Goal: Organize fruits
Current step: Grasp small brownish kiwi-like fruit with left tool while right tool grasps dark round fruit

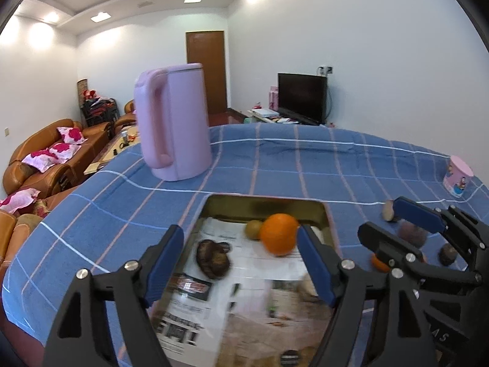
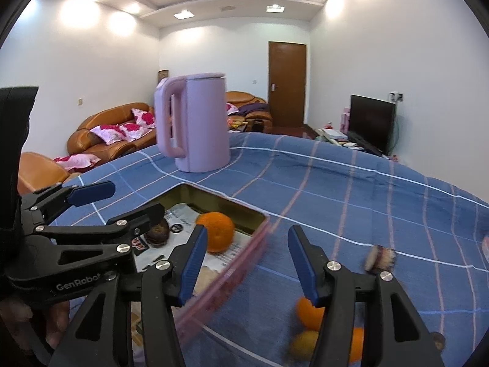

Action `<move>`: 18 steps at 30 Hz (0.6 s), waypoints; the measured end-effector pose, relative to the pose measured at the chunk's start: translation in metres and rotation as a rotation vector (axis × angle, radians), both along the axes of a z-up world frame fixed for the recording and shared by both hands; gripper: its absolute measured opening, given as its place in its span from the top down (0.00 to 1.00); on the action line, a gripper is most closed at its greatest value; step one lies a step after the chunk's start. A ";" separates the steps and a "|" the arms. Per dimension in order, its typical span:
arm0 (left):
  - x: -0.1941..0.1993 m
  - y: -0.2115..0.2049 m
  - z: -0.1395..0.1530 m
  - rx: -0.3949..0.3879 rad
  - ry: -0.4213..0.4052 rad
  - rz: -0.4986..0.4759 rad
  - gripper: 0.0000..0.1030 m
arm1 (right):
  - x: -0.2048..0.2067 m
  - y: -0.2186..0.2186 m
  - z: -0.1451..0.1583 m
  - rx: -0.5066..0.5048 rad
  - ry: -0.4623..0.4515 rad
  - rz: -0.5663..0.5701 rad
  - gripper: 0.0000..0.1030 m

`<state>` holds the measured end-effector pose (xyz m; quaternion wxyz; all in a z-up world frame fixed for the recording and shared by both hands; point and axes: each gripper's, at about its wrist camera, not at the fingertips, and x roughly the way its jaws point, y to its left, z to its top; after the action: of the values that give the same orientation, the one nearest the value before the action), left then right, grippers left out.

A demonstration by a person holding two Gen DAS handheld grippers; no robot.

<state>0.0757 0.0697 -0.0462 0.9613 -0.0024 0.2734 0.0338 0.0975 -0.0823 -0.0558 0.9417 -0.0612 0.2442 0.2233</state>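
The worktop (image 1: 275, 165) under its blue checked cloth gives me wide bare room ahead and to the right. The pink kettle (image 1: 174, 122) stands upright near the far left edge, well apart from the work. Nearest me is the paper-lined tray (image 1: 266, 202), with its pink rim (image 2: 226, 272) running just beside my right tool.

In the tray sit an orange (image 1: 279, 234), a small green fruit (image 1: 254, 229) touching it at the back, and a dark wrinkled fruit (image 1: 214, 258) on the paper. My left tool (image 1: 241, 260) hangs over the tray, released, nothing between its pads; the orange lies just off its right pad. My right tool (image 2: 244, 263) is also released and grasps nothing. Below it on the cloth are another orange (image 2: 308, 309) and a yellowish fruit (image 2: 302, 344), blurred, so I would not swear to what that one is. A cut brownish piece (image 2: 380, 258) lies further right.

The risks, as I judge them: the round fruits roll on soft cloth if nudged by a pad, and the two tools stand close enough to clash near the tray rim. Catching that rim could shift the tray. The small pink cup (image 1: 457, 180) near the right edge is clear of my path.
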 end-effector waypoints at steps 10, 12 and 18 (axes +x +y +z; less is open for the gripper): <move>-0.012 -0.059 0.004 0.021 -0.006 -0.126 0.21 | -0.025 -0.083 0.006 -0.015 0.000 -0.160 0.40; -0.014 -0.071 0.001 0.025 0.005 -0.150 0.21 | -0.029 -0.105 0.006 -0.023 0.016 -0.219 0.40; -0.015 -0.102 -0.009 0.044 0.040 -0.211 0.21 | -0.031 -0.157 -0.005 -0.019 0.081 -0.356 0.40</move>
<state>0.0603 -0.0319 -0.0550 0.9537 0.0482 0.2904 -0.0616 0.0666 -0.2389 -0.0607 0.9551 -0.0171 0.2909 0.0532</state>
